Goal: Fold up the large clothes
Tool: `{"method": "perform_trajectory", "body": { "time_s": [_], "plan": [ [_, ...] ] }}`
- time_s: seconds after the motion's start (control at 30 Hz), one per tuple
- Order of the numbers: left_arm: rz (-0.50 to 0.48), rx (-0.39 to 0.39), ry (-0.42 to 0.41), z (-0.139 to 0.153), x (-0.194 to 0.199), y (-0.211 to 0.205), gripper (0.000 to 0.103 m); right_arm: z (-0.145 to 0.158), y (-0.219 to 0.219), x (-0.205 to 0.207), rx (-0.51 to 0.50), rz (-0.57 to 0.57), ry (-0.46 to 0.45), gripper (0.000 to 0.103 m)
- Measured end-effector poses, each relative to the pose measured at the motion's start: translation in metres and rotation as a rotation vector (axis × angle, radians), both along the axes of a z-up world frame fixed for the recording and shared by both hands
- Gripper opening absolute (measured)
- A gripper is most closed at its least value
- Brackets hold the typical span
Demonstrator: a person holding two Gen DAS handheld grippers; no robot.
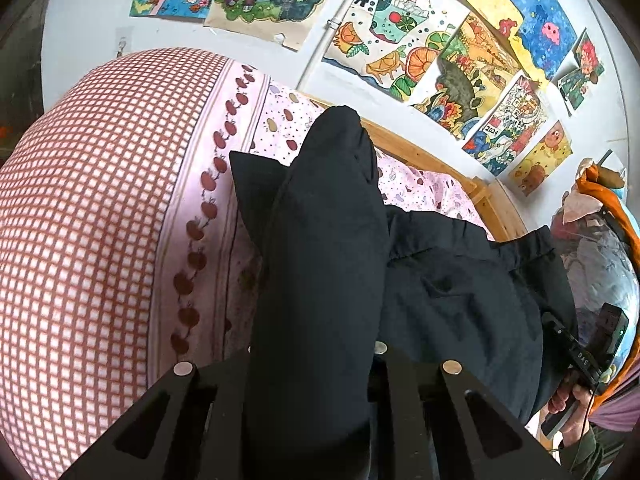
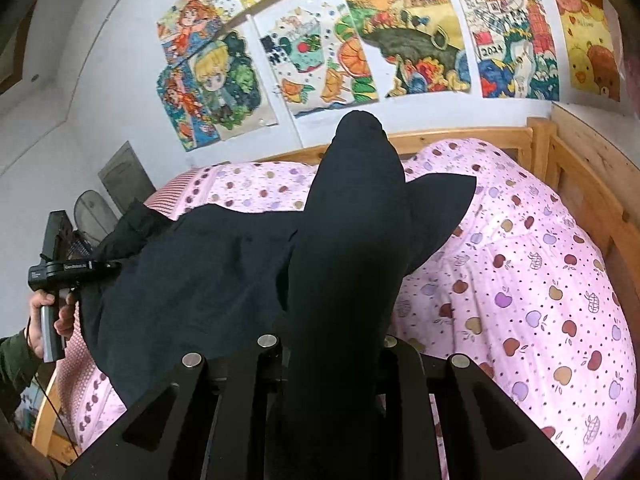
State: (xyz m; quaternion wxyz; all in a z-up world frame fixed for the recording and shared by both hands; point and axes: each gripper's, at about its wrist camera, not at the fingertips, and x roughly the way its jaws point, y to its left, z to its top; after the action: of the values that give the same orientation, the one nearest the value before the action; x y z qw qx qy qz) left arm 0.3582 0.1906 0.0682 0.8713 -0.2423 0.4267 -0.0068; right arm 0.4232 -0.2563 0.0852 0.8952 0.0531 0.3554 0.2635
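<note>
A wooden-framed bed [image 2: 576, 168] filled both views, pushed against a white wall [image 2: 100, 92] papered with children's coloured drawings [image 2: 404, 36]. Over the bed lay a puffy pink quilt [image 2: 532, 280] printed with small apples, and in the left wrist view its red-and-white checked side [image 1: 80, 220] bulged up on the left, edged by a row of red apples.

Across the quilt lay a pair of dark navy trousers [image 2: 192, 272], the garment to be folded. The gathered elastic waistband [image 1: 516, 248] showed in the left wrist view toward the right, with a pocket slit below it. Cloth from the trousers rose in a thick bunch up the middle of each view, lifted clear of the quilt, while the rest sagged between the two bunches, and a pointed flap stuck out beside each bunch.

The left gripper [image 1: 316, 364] had its jaws closed on one bunch of the trousers, the fabric swelling out above the black fingers [image 1: 188, 408] and hiding the pads. The right gripper [image 2: 332, 360] was likewise clamped on the other bunch, cloth draped over its inner fingers [image 2: 404, 396].

Each camera caught the other tool at the edge of its view: the person's right hand [image 1: 568, 400] on its handle at the far right of the left wrist view, and the left hand [image 2: 44, 316], in a dark green sleeve [image 2: 14, 364], wrapped round a grey handle at the far left of the right wrist view
</note>
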Motion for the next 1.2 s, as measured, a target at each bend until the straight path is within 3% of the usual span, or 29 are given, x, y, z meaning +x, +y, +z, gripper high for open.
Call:
{"method": "perform_trajectory", "body": {
  "time_s": [0.17,0.37,0.47,0.63,0.73,0.87,0.97,1.03,1.13,1.17,1.2],
  "plan": [
    [-0.005,-0.003,-0.013,0.010,-0.021,0.006,0.015,0.009,0.003,-0.016,0.009,0.012,-0.005,0.015],
    [-0.022,-0.004,-0.037,0.011,-0.030,0.008,0.011,-0.002,0.006,-0.021,0.002,0.008,0.026,0.015],
    [-0.047,0.044,-0.063,0.015,-0.028,0.001,0.011,-0.013,0.009,-0.016,-0.006,-0.009,0.051,0.015],
    [-0.036,0.066,-0.007,-0.003,-0.014,0.000,0.011,-0.030,0.001,-0.006,0.007,-0.052,0.095,0.015],
    [-0.012,0.035,0.035,-0.019,-0.005,0.009,0.011,-0.038,-0.001,-0.004,-0.002,-0.063,0.110,0.016],
    [-0.003,0.035,0.078,-0.031,0.001,0.010,0.018,-0.047,-0.002,-0.001,-0.028,-0.079,0.125,0.020],
    [-0.002,0.046,0.087,-0.034,0.000,0.006,0.021,-0.054,-0.003,-0.001,-0.070,-0.099,0.139,0.033],
    [-0.005,0.083,0.094,-0.032,0.001,0.000,0.026,-0.059,-0.003,-0.001,-0.094,-0.115,0.153,0.050],
    [0.001,0.137,0.101,-0.031,-0.001,-0.006,0.037,-0.060,-0.003,-0.001,-0.117,-0.144,0.159,0.064],
    [0.003,0.142,0.100,-0.030,-0.002,-0.005,0.043,-0.060,-0.003,-0.002,-0.129,-0.158,0.158,0.064],
    [0.013,0.144,0.093,-0.029,-0.003,-0.006,0.058,-0.059,-0.003,-0.002,-0.149,-0.181,0.151,0.068]
  ]
}}
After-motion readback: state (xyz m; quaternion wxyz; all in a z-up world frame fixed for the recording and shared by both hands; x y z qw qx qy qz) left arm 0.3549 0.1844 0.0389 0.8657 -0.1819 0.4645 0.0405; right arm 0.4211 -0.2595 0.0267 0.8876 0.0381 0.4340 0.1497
